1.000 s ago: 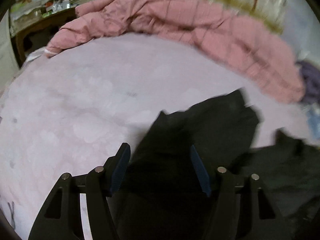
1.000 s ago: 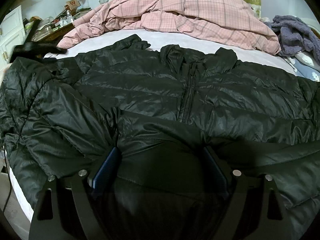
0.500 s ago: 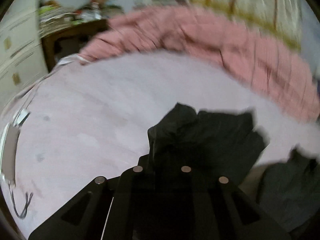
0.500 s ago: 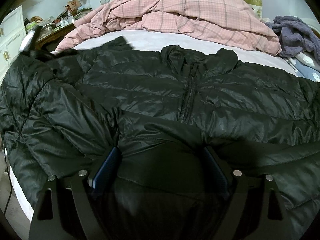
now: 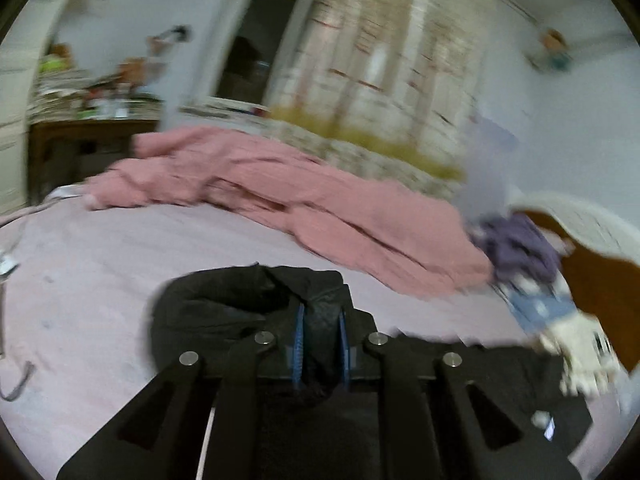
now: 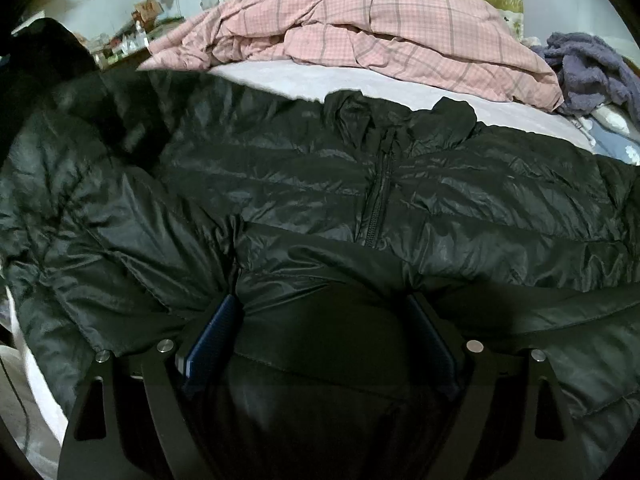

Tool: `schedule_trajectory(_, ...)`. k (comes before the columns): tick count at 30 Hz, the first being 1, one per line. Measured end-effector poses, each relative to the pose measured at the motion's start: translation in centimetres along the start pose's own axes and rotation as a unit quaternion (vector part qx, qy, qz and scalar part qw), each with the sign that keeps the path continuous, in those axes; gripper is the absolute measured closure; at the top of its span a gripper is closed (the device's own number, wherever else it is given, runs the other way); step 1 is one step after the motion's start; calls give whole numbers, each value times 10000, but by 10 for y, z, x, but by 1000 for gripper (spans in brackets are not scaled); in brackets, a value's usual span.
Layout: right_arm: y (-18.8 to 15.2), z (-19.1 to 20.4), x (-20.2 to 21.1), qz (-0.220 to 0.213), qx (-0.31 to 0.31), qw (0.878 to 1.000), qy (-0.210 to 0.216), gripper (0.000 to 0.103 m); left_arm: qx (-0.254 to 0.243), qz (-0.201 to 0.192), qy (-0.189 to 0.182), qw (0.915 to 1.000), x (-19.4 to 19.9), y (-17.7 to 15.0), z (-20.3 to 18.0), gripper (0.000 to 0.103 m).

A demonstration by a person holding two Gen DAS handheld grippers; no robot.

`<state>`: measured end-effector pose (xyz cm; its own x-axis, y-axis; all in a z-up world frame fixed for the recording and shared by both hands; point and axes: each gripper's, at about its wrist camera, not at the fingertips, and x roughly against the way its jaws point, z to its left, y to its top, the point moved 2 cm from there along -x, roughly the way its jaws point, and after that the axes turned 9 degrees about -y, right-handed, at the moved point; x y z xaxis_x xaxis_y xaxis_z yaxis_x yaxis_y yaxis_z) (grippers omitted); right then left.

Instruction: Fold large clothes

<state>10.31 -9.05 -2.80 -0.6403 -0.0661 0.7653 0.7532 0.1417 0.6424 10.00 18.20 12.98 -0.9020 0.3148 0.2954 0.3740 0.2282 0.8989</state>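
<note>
A black puffer jacket point(image 6: 360, 184) lies spread on the bed, zipper up the middle, collar toward the far side. My left gripper point(image 5: 320, 332) is shut on the jacket's sleeve cuff point(image 5: 248, 304) and holds it lifted above the pink sheet point(image 5: 100, 272). In the right wrist view the raised sleeve point(image 6: 72, 92) shows at the upper left. My right gripper point(image 6: 324, 320) is open, its blue pads either side of a fold at the jacket's hem, pressing down on it.
A crumpled pink plaid duvet point(image 6: 360, 32) lies along the far side of the bed. A purple fleece point(image 6: 588, 68) sits at the far right. A cluttered wooden desk point(image 5: 92, 128) stands left of the bed. A cable point(image 5: 16, 380) hangs at the left edge.
My left gripper closed on the sleeve cuff and lifted it up off the bed, tilting upward. The right gripper stayed still on the hem.
</note>
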Motion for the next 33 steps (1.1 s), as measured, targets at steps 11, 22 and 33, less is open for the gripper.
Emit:
schedule_trajectory(11, 18, -48, 60, -1049, -886, 9885, 638, 16, -183, 2174, -1267, 9677, -58, -151, -96, 93)
schedule_trajectory(22, 24, -51, 77, -1074, -852, 9747, 1764, 33, -1407, 2492, -1285, 9495, -59, -205, -124, 94)
schedule_trajectory(33, 23, -11, 24, -152, -767, 9653, 2491, 101, -1321, 2403, -1398, 9515, -58, -210, -114, 94)
